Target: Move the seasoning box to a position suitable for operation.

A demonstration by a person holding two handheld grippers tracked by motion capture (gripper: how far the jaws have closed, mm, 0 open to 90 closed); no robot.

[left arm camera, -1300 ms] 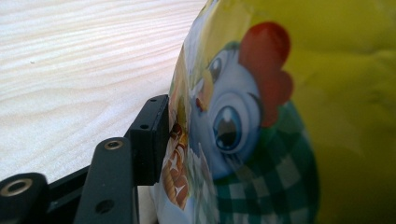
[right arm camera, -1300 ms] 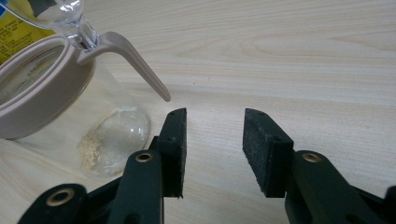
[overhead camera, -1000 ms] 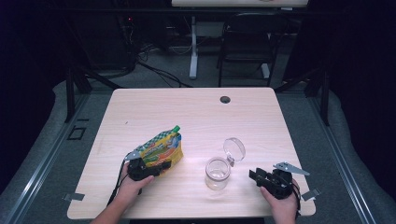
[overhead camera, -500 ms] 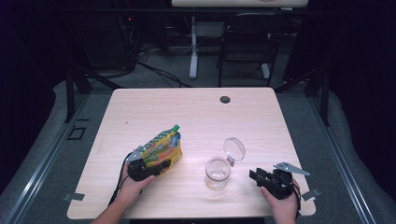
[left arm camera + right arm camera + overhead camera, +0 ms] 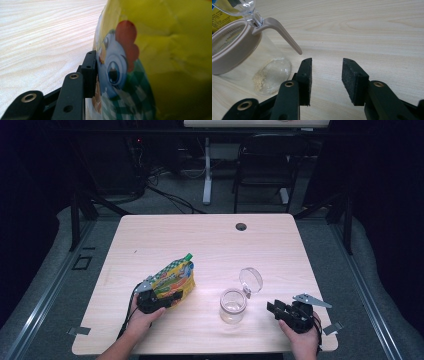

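Near the table's (image 5: 210,235) front edge, left tongs (image 5: 159,299) apparently clamp the pouch (image 5: 175,279).

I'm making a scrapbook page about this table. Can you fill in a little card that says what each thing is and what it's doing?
Bag: a yellow snack bag with a cartoon chicken, lying on the table
Left gripper: the left gripper has just been closing, one pad pressing on the bag's side
Jar: a clear jar standing upright, lid flipped open, a few crumbs at the bottom
Right gripper: the right gripper open with nothing between its pads, beside the jar, not touching it
Table hole: a small round hole near the far edge
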